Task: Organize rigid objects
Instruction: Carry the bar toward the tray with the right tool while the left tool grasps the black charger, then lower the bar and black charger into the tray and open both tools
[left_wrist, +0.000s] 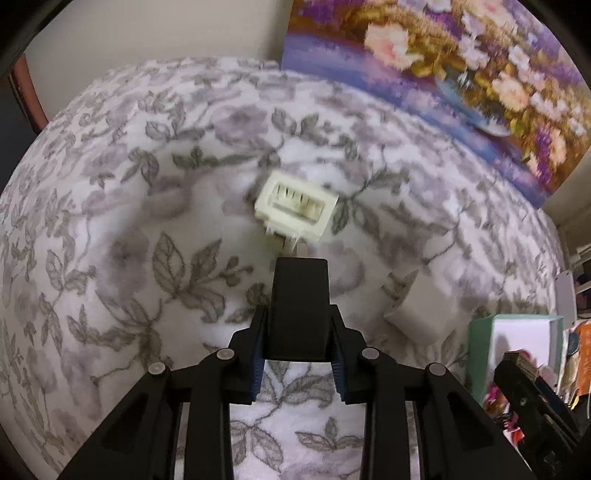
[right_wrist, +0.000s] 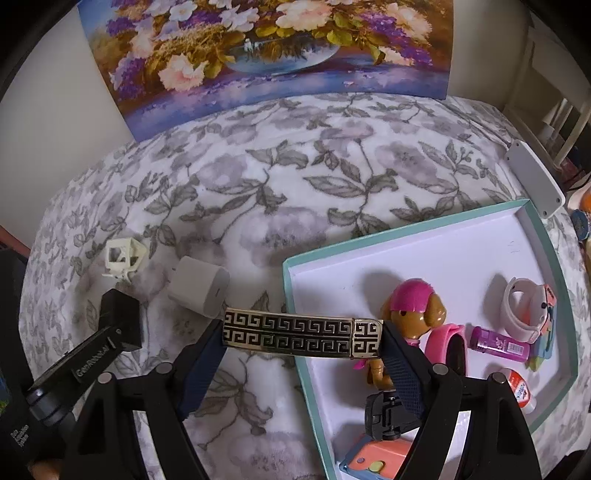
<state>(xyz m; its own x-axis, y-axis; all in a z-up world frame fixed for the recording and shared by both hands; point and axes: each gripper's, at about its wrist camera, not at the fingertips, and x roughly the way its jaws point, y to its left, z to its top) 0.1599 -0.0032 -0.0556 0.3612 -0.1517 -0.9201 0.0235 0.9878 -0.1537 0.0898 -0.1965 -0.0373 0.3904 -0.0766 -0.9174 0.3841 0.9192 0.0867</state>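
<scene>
Flowery bedding (right_wrist: 280, 177) covers the bed. Right tongs (right_wrist: 303, 334) are clamped on a gold bar (right_wrist: 303, 334) at the near left rim of the box (right_wrist: 295, 295); next it should go inside. Left tongs (left_wrist: 297, 347) squeeze a black block (left_wrist: 297, 306), near a white clip (left_wrist: 295, 208).

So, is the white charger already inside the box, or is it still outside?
Still outside. The white charger lies on the flowered blanket, left of the box, apart from its rim. Neither gripper holds it.
</scene>
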